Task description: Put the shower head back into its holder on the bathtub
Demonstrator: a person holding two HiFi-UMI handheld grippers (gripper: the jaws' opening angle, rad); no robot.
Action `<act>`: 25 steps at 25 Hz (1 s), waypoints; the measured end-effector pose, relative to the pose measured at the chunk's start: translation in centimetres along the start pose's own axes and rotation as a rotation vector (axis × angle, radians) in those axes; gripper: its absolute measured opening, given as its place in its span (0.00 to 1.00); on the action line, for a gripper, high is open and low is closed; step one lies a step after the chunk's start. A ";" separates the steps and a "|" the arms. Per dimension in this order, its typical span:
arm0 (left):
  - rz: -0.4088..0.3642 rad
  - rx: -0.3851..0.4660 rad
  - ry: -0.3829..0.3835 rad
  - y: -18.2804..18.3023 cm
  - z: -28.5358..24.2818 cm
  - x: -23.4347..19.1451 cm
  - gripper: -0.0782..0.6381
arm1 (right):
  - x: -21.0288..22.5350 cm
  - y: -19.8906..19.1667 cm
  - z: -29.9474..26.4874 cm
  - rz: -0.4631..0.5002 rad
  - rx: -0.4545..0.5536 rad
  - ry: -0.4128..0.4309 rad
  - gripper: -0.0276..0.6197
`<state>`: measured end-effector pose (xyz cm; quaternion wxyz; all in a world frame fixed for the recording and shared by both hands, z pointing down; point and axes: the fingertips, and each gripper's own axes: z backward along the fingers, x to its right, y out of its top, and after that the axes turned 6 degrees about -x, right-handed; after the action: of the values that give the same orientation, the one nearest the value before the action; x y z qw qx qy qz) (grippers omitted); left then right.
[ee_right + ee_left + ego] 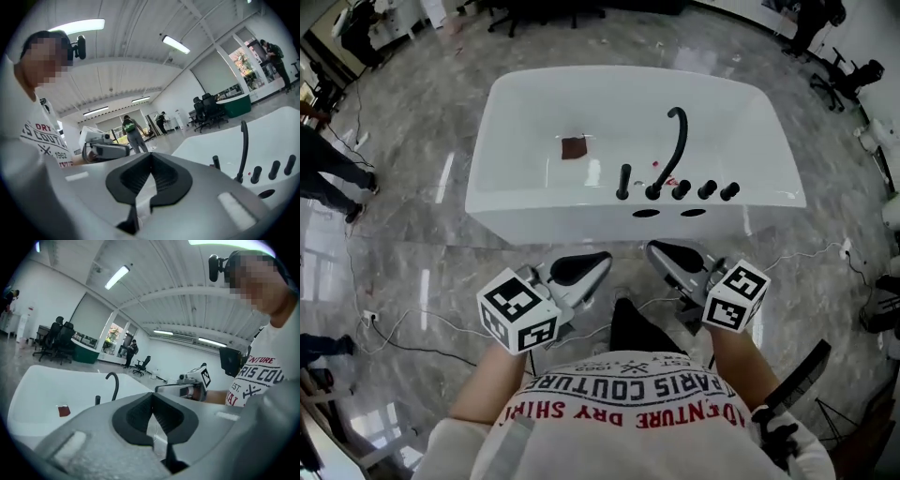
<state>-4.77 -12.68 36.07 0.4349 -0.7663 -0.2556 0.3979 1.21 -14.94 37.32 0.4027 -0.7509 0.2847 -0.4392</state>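
The white bathtub (534,202) stands just ahead of me on the marble floor. On its near rim a slim black upright piece (623,181), seemingly the shower head, stands left of the curved black spout (679,141) and three black knobs (705,190). The left gripper view shows that upright piece (97,400) and the right gripper view shows it too (215,162). My left gripper (592,264) and right gripper (661,253) are held close to my chest, short of the tub. Both are shut with nothing between the pads (140,416) (164,174).
A small brown square (574,147) lies in the tub. Two dark oval openings (646,213) sit in the tub's front edge. Cables (403,328) trail over the floor at my left. People (328,173) stand at the far left, office chairs (839,80) at the far right.
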 end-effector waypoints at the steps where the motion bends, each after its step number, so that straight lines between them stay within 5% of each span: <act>1: -0.028 0.006 -0.002 0.4 0.5 1.5 0.11 | -2.1 0.2 1.4 0.034 -0.004 0.006 0.04; 11: -0.141 0.026 0.030 -1.8 6.6 13.8 0.11 | -15.5 -3.6 9.1 0.279 -0.057 -0.006 0.05; 21: -0.135 -0.015 -0.004 -13.3 11.8 31.3 0.11 | -28.4 -15.9 21.3 0.217 -0.015 -0.115 0.05; 25: -0.195 -0.010 -0.007 -14.1 14.5 37.3 0.11 | -33.6 -17.2 24.6 0.193 0.024 -0.102 0.05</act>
<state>3.16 28.51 29.44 0.4671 -0.7384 -0.3324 0.3550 9.20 28.84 30.44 0.4663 -0.7363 0.3296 -0.3629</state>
